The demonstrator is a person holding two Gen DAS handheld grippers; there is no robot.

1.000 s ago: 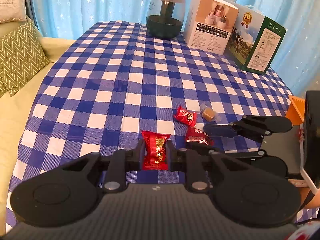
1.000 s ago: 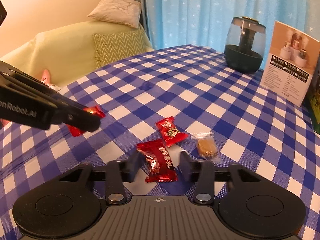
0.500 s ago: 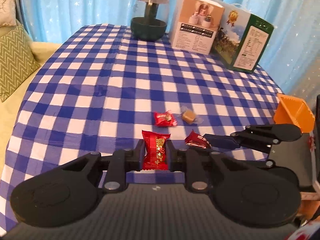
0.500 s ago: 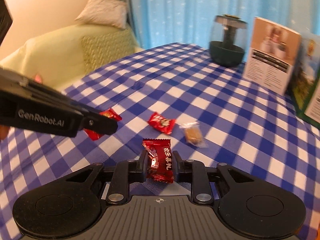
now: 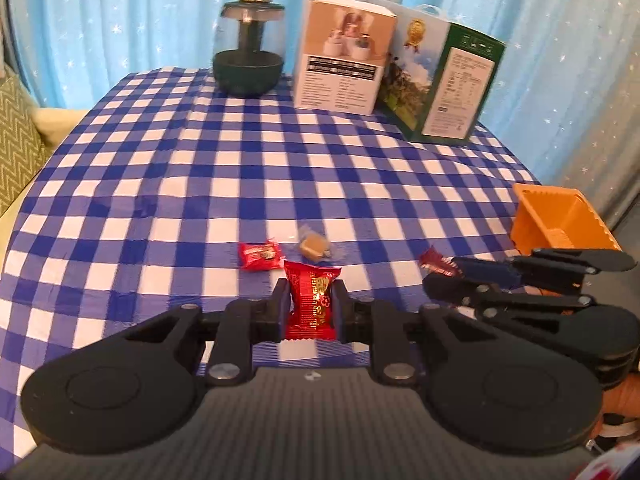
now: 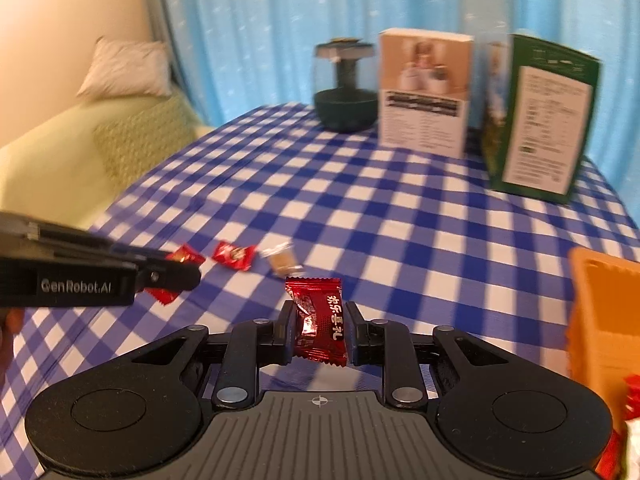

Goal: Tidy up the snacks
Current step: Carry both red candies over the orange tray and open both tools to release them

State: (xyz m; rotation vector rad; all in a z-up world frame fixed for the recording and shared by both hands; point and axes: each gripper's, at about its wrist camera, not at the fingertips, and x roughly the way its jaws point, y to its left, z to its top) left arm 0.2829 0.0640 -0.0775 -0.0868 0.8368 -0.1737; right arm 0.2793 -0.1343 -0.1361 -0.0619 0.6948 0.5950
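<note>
While the left gripper pinches a red snack packet above the near edge of the checked tablecloth, the right gripper clamps a dark red packet beside the orange basket; 2 sweets lie mid-cloth.
</note>
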